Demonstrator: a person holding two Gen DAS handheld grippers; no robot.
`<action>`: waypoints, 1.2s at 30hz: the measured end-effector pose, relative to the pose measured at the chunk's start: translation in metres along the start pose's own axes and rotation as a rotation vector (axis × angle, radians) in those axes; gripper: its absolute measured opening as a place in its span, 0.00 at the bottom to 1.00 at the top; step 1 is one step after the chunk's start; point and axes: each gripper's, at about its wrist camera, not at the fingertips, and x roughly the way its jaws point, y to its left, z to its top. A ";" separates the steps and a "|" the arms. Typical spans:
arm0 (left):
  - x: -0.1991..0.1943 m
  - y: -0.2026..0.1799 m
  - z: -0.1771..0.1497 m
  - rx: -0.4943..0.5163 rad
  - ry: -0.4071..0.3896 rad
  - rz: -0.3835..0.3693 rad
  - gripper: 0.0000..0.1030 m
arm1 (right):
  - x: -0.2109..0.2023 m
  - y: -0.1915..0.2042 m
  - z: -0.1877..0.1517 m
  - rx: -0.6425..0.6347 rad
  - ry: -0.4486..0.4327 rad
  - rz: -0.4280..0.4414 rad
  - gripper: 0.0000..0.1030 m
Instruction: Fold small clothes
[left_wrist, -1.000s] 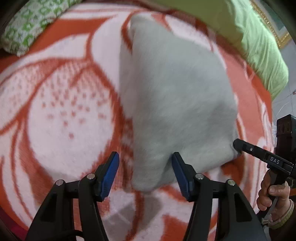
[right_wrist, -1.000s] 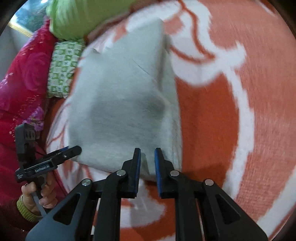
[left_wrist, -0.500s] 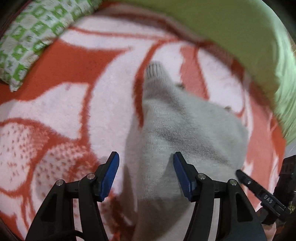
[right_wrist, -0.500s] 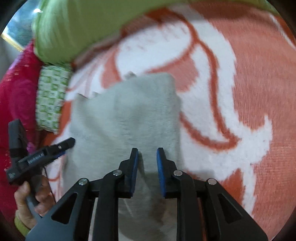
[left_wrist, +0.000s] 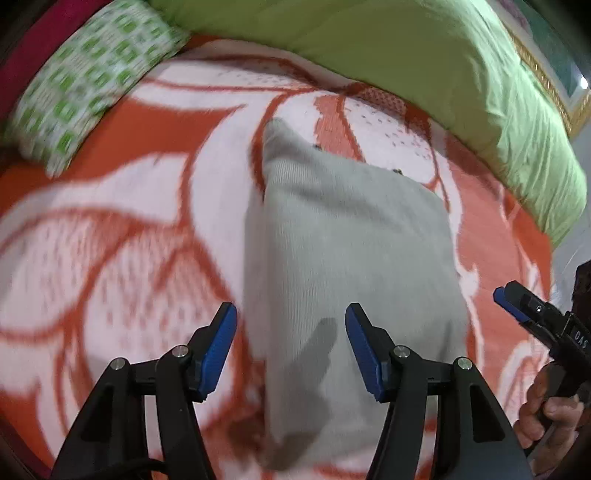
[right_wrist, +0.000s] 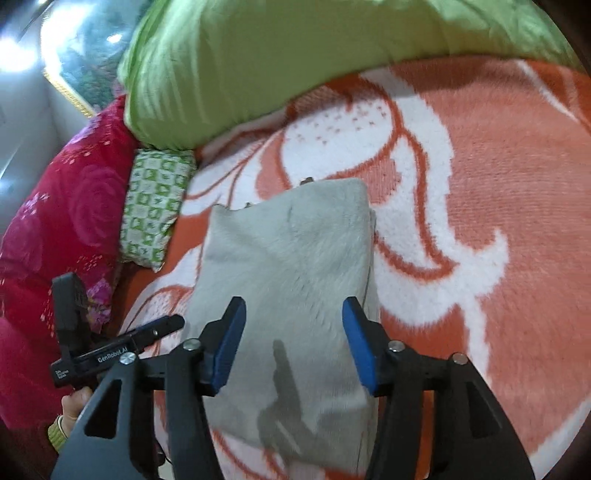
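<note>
A folded grey knit garment (left_wrist: 351, 251) lies flat on the orange-and-white blanket (left_wrist: 122, 236); it also fills the middle of the right wrist view (right_wrist: 291, 266). My left gripper (left_wrist: 291, 347) hovers above the garment's near left part, jaws wide apart, nothing between the blue pads. My right gripper (right_wrist: 291, 347) hangs above the garment's near end with its jaws opening; the cloth lies below them, not pinched. Each gripper shows at the edge of the other view: the right one (left_wrist: 532, 317) and the left one (right_wrist: 122, 343), both held by a hand.
A green quilt (left_wrist: 424, 62) is bunched along the far side of the bed. A green-checked pillow (left_wrist: 85, 92) lies at the far left, and a red floral cover (right_wrist: 62, 221) sits beside it. A gold-framed picture (right_wrist: 77, 55) hangs on the wall.
The right gripper's jaws have spread from nearly shut to wide apart. Both grippers have lifted and drawn back from the garment, which now lies free on the blanket.
</note>
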 end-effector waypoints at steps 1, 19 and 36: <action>-0.004 -0.001 -0.011 -0.005 -0.007 0.003 0.60 | -0.003 0.004 -0.006 -0.007 0.002 -0.003 0.57; -0.063 0.009 -0.156 0.149 -0.114 0.135 0.61 | -0.039 0.024 -0.156 -0.106 0.050 -0.163 0.63; -0.089 -0.012 -0.164 0.177 -0.272 0.132 0.80 | -0.053 0.057 -0.161 -0.253 -0.060 -0.184 0.84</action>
